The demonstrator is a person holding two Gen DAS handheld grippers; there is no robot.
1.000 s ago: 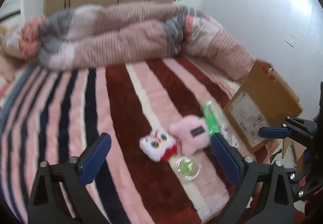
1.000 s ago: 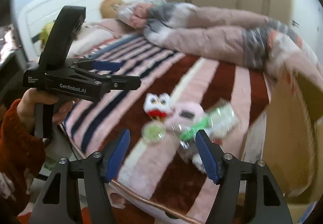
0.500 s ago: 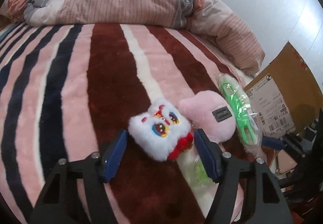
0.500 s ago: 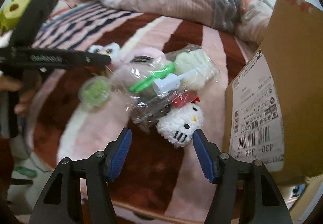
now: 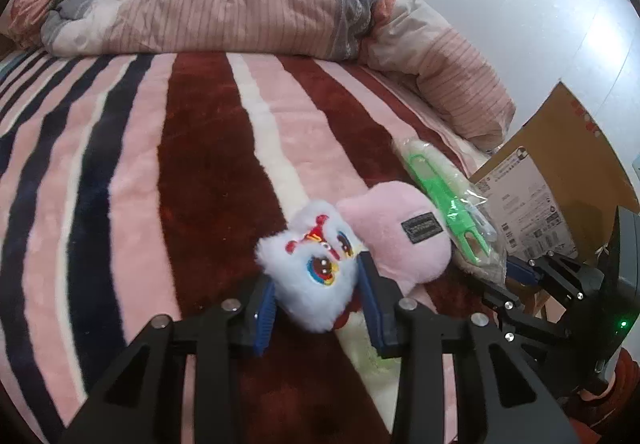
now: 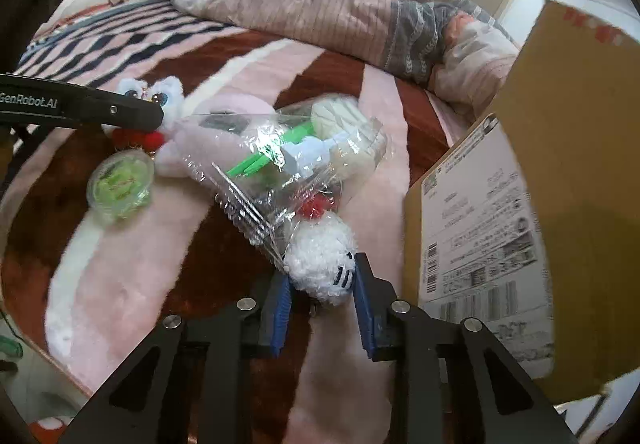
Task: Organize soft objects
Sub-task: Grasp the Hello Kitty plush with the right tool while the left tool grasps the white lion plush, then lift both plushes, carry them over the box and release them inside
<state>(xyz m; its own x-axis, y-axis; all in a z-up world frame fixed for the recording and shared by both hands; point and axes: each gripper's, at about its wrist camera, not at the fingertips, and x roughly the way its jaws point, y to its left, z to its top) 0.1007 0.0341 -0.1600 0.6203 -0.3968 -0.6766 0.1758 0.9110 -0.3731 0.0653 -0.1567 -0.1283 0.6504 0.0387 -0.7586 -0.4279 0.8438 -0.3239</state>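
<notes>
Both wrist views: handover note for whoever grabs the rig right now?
Left gripper: shut on the white lion plush, on the striped blanket.
Right gripper: shut on the white Hello Kitty plush, beside the cardboard box.
Both plushes appear to be resting on the bed, not lifted.
On the blanket: pink plush, clear bag with green plastic piece, small green-lidded cup.
Done: both grasps made; no item is visibly in the box.
Left: likely lift both plushes into the box, then the pink plush.
</notes>
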